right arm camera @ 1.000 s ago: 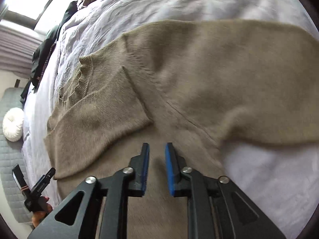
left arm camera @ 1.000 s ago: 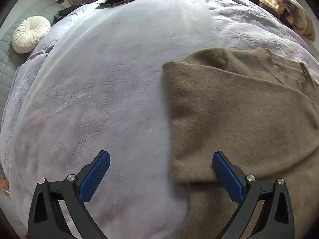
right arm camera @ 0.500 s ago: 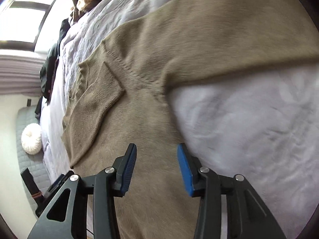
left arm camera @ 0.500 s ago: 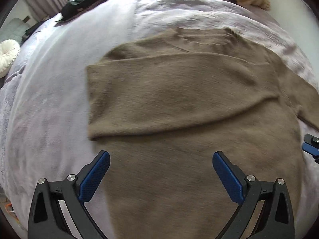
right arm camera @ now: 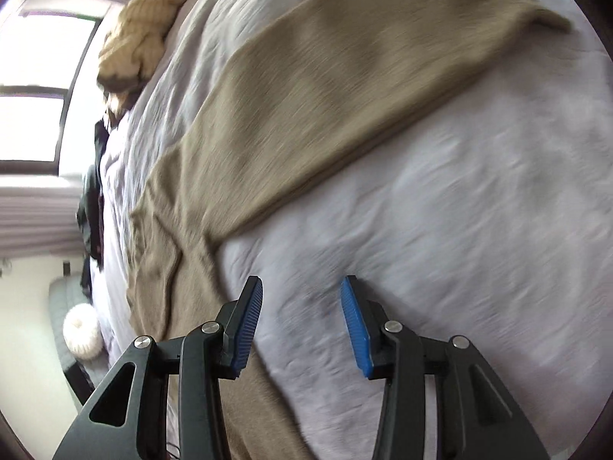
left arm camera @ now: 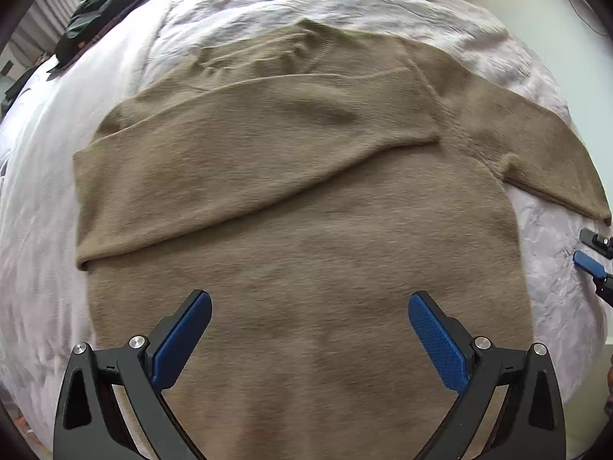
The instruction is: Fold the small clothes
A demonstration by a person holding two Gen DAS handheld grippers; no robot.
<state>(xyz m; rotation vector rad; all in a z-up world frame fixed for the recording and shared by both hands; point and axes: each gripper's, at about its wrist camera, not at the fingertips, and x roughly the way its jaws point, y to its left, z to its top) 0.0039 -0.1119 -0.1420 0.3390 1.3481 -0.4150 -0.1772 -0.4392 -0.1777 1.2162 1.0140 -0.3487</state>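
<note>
A brown knit sweater (left arm camera: 306,237) lies flat on the pale lilac bedcover (left arm camera: 46,176). Its left sleeve (left arm camera: 245,161) is folded across the chest; its right sleeve (left arm camera: 536,153) stretches out to the right. My left gripper (left arm camera: 309,303) is wide open and empty, above the sweater's lower body. My right gripper (right arm camera: 302,287) is open and empty, over bare bedcover just below the outstretched sleeve (right arm camera: 345,76). Its blue tip also shows at the right edge of the left wrist view (left arm camera: 590,264).
Dark clothes (left arm camera: 99,11) lie at the far left of the bed. A tan ribbed garment (right arm camera: 145,27) is heaped at the bed's far end. A white round cushion (right arm camera: 82,329) sits on a grey surface beside the bed. A window (right arm camera: 30,122) is beyond.
My left gripper has swung right from the bare bedcover to over the sweater's body. My right gripper has opened wider and moved off the sweater toward the outstretched sleeve.
</note>
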